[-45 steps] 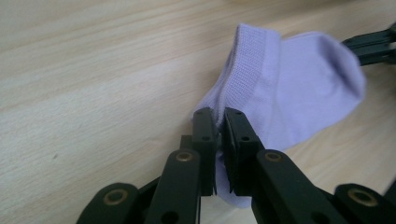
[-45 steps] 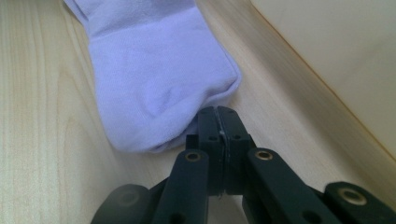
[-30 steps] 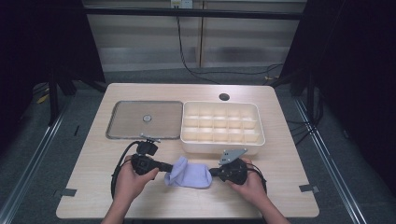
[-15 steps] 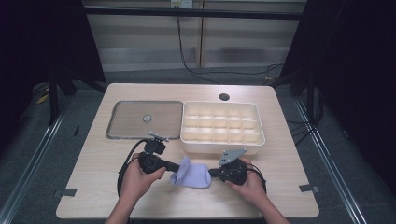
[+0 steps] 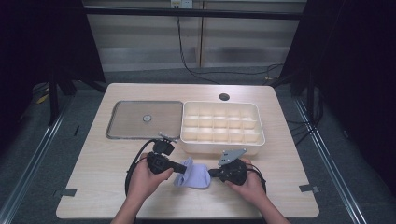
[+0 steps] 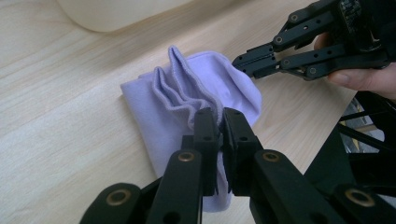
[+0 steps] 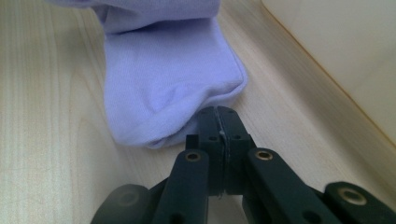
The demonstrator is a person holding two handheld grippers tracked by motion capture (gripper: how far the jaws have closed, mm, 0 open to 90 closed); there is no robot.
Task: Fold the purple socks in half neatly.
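Two grippers meet low in the frame: the left gripper (image 5: pixel 180 166) is clamped on the lilac sock's (image 5: pixel 192 174) cuff, apparently for folding; at right, the right gripper (image 5: pixel 212 173), jaws together, touches its toe edge.

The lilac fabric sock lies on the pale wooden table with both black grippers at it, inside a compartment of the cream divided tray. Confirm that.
Wrong in one respect: the lilac fabric sock is not in the cream divided tray. The high view shows it on the pale wooden table in front of the tray, between the left gripper and the right gripper, both at it.
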